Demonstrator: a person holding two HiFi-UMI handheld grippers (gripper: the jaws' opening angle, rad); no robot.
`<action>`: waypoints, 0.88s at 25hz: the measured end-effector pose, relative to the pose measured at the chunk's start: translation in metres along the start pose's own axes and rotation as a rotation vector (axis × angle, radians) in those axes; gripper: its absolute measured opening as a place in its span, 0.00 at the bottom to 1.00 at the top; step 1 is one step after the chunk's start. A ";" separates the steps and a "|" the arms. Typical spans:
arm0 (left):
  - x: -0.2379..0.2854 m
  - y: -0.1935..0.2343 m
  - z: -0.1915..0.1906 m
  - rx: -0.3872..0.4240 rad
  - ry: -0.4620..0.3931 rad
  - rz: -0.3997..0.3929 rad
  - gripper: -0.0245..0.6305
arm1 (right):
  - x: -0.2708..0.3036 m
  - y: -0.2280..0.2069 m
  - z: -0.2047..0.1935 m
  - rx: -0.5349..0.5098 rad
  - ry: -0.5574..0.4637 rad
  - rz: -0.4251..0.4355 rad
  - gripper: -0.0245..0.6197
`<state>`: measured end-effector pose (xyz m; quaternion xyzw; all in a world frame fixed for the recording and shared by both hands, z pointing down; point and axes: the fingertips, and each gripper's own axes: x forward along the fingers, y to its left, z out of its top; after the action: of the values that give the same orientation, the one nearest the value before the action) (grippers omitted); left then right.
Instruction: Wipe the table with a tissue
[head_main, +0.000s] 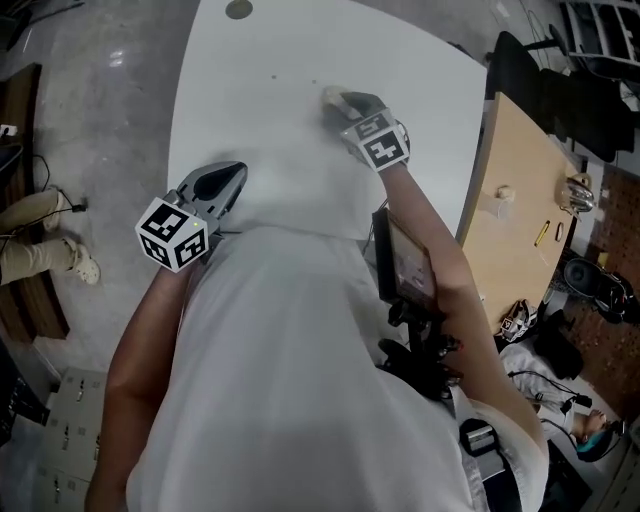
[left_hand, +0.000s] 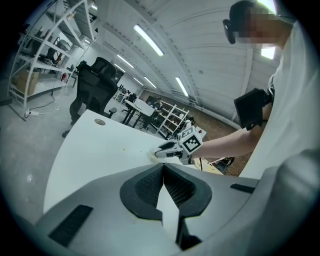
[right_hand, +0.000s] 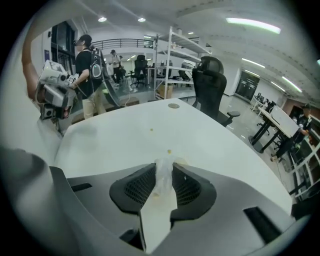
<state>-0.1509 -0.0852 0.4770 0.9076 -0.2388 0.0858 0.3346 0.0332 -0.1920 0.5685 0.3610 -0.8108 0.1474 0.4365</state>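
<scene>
Right gripper (head_main: 342, 100) jaws pinching crumpled white tissue (right_hand: 163, 176), left gripper (left_hand: 163, 170) jaws closed, empty, smooth white table (head_main: 270, 120)

Head view: white shirt (head_main: 290, 380) hides the near edge of the table (head_main: 250, 110); its far edge is cut by the frame top. Tissue (head_main: 330, 96) mostly covered by the right gripper (head_main: 346, 102), only a pale corner showing. Specks (right_hand: 169, 151) on the tabletop are too small to identify.

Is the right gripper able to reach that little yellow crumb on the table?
Probably yes. The right gripper, shut on the tissue, is just short of the crumb, with bare table between.
</scene>
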 end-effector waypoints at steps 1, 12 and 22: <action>0.001 0.000 -0.001 -0.005 0.000 0.003 0.05 | 0.002 -0.008 0.002 0.031 -0.008 -0.007 0.20; -0.021 0.017 -0.006 -0.052 -0.025 0.067 0.05 | 0.044 -0.045 0.031 -0.053 0.072 -0.085 0.20; -0.022 0.014 -0.004 -0.033 -0.028 0.044 0.05 | 0.043 -0.007 0.027 -0.284 0.129 -0.114 0.18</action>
<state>-0.1767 -0.0837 0.4813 0.8977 -0.2645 0.0764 0.3441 0.0067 -0.2310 0.5874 0.3309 -0.7719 0.0292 0.5420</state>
